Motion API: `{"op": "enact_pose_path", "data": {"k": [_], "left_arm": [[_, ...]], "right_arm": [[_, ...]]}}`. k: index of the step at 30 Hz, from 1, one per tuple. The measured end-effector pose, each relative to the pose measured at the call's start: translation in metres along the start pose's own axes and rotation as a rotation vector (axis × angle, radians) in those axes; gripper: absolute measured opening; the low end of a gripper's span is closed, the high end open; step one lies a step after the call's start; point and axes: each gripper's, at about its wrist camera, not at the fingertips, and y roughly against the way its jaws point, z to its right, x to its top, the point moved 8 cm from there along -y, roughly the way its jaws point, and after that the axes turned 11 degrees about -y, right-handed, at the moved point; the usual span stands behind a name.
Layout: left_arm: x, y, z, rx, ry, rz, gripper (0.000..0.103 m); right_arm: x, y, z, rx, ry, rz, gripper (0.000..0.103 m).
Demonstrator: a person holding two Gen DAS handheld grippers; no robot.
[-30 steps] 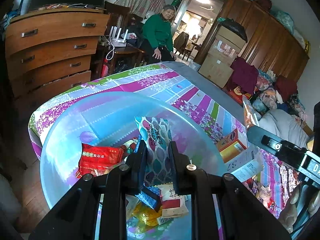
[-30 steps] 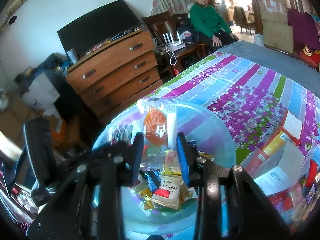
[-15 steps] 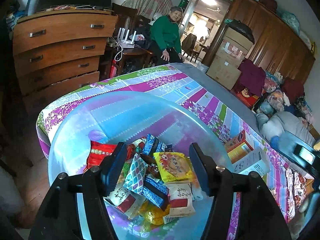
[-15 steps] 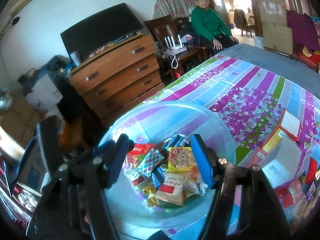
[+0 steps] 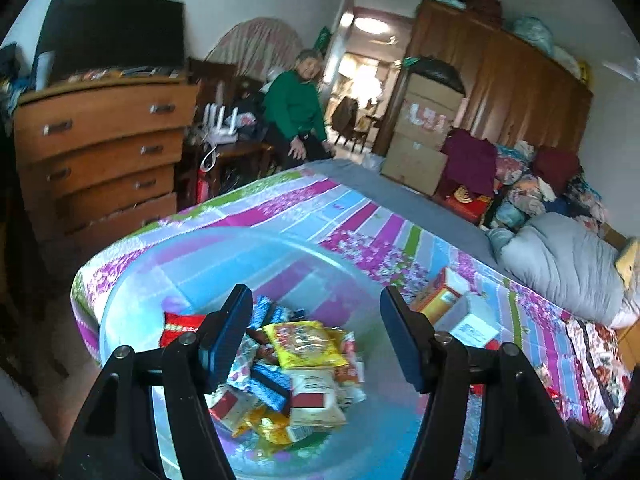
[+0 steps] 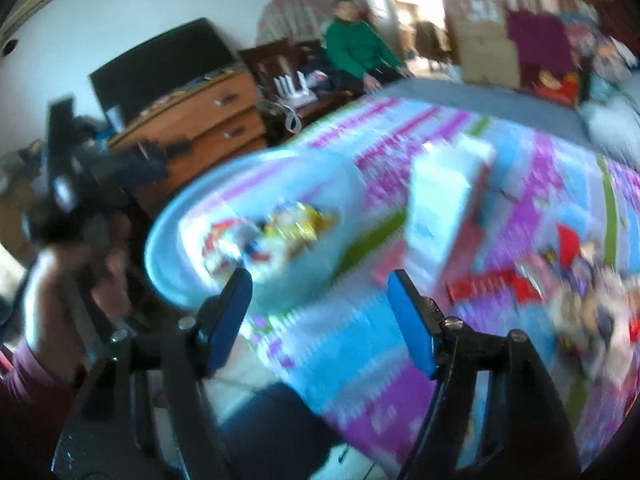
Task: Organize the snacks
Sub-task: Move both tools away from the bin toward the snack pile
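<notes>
Since the snacks [image 5: 296,364] are heaped in the middle of the pale blue basin [image 5: 132,280], which sits at the near left corner of the striped bedspread [image 5: 360,232], I read the basin as the collecting spot: its high wall keeps the loose packets from sliding off the cloth. Over that heap I hold the left gripper [image 5: 316,332], its jaws standing apart with nothing between them, so it is free for another packet. My right gripper [image 6: 320,316] points to the right of the basin, above bare bedspread; its jaws are opening and nothing lies between them. Beyond it, on the right, more loose packets [image 6: 580,292] lie scattered beside a white carton [image 6: 444,204] (this view is badly blurred, so I cannot name them). They look like what is left to gather.
</notes>
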Motion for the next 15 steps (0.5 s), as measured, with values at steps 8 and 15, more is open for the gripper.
{"op": "enact_pose_path", "data": {"k": [8,15], "left_arm": [[0.004,0.011,0.044,-0.033,-0.077,0.030,0.073],[0.005,0.013,0.071,-0.046,-0.115,0.029,0.073]], "right_arm": [[-0.066,0.002,0.068,-0.068,-0.172,-0.108,0.074],[-0.089,0.014,0.092,-0.088,-0.219,-0.127,0.074]]}}
